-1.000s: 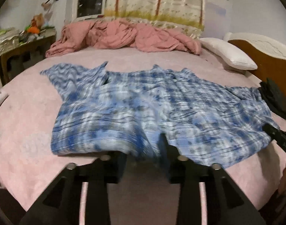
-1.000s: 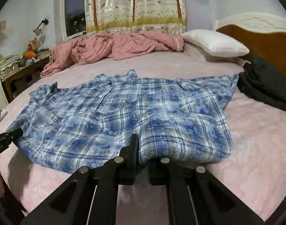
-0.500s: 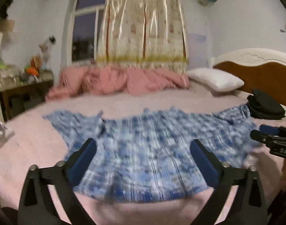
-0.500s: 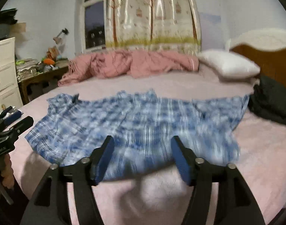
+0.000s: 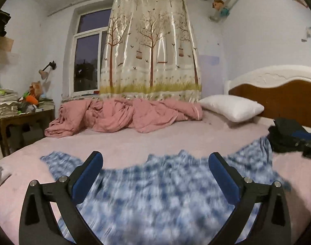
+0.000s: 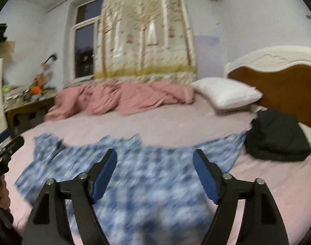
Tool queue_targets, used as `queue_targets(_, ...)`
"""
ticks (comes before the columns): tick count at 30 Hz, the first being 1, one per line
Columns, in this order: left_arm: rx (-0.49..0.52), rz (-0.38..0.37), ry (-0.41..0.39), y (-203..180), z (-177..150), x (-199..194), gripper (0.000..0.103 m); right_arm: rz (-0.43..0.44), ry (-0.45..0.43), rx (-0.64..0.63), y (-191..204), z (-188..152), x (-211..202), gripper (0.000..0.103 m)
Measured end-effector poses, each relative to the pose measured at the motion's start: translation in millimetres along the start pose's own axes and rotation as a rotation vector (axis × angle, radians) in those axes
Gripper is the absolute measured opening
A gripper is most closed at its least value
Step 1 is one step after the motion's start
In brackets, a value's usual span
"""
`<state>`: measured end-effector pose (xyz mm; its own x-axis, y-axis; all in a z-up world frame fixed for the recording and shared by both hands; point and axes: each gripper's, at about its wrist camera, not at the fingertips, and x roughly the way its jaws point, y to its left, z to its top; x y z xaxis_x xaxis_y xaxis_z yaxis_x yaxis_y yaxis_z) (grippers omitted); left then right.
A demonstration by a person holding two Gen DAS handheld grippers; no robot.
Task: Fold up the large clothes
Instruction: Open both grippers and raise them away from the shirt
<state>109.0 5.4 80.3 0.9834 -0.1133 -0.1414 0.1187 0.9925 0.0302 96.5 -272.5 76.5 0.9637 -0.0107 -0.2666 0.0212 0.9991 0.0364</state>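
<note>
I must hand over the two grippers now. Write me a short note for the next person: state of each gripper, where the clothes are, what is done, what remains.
Left gripper: open, nothing between its jaws; they have just been opening.
Right gripper: open, also empty; its jaws have just been opening too.
Blue plaid shirt: lies spread on the pink bed, released by both grippers.
Black clothes: in a pile by the headboard, beside the shirt.
Done: the shirt's near edge is laid down; blur hides how neatly.
Left: further folds on the shirt.

Looked from low over the near edge of the pink-sheeted bed (image 5: 155, 143) toward the window wall, sharing the blurred blue-and-white plaid shirt (image 6: 155, 179).
</note>
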Motion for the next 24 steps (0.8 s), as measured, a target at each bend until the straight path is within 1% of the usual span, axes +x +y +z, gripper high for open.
queue_targets(2,-0.018,-0.004,0.015,-6.6,6.2,21.3,0.103,-0.024,-0.027,0.004,-20.1,20.9,8.1,0.084)
queue_targets(4,-0.056,-0.016,0.03,-15.1,5.5,41.8,0.103,-0.06,-0.014,0.035,-42.4,39.6,21.2,0.084)
queue_targets(6,-0.091,-0.034,0.05,-24.2,-1.0,62.2,0.103,-0.047,0.018,0.106,-65.8,51.3,33.9,0.083)
queue_targets(7,-0.098,-0.039,0.06,-30.0,-5.6,71.0,0.103,-0.025,0.033,0.172,-83.6,55.7,43.1,0.082)
queue_targets(9,-0.079,-0.037,0.099,-43.0,-12.3,93.5,0.103,-0.015,0.06,0.249,-108.3,57.7,59.7,0.08)
queue_targets(11,-0.056,-0.044,0.112,-53.3,-14.3,109.5,0.103,-0.054,0.078,0.275,-128.0,53.6,78.2,0.08)
queue_targets(14,-0.042,-0.045,0.089,-63.1,-19.5,125.1,0.103,-0.136,0.113,0.262,-153.1,36.6,109.9,0.078)
queue_targets(15,-0.035,-0.044,0.085,-65.6,-23.5,129.2,0.103,-0.159,0.134,0.267,-161.1,29.7,120.9,0.077)
queue_targets(16,-0.03,-0.041,0.084,-67.6,-27.1,133.8,0.103,-0.165,0.178,0.286,-171.2,21.0,134.1,0.073)
queue_targets(17,-0.022,-0.036,0.084,-70.0,-34.2,136.6,0.103,-0.138,0.244,0.317,-182.3,11.8,148.8,0.07)
queue_targets(18,-0.006,-0.034,0.091,-74.5,-43.9,139.6,0.103,-0.087,0.315,0.349,-194.3,2.9,164.5,0.067)
queue_targets(19,0.016,-0.041,0.112,-80.1,-52.9,143.2,0.103,-0.071,0.345,0.365,-202.5,-1.8,173.8,0.063)
queue_targets(20,0.032,-0.043,0.13,-84.0,-56.6,146.3,0.103,-0.092,0.364,0.363,-211.3,-6.0,183.6,0.062)
queue_targets(21,0.044,-0.038,0.141,-86.5,-57.7,148.5,0.103,-0.137,0.374,0.343,-218.8,-8.2,192.8,0.062)
queue_targets(23,0.025,-0.041,0.129,-83.3,-57.8,146.7,0.103,-0.191,0.389,0.33,-231.6,-13.2,209.0,0.061)
queue_targets(24,0.006,-0.04,0.121,-79.5,-58.3,145.2,0.103,-0.203,0.396,0.34,-238.2,-16.3,217.8,0.059)
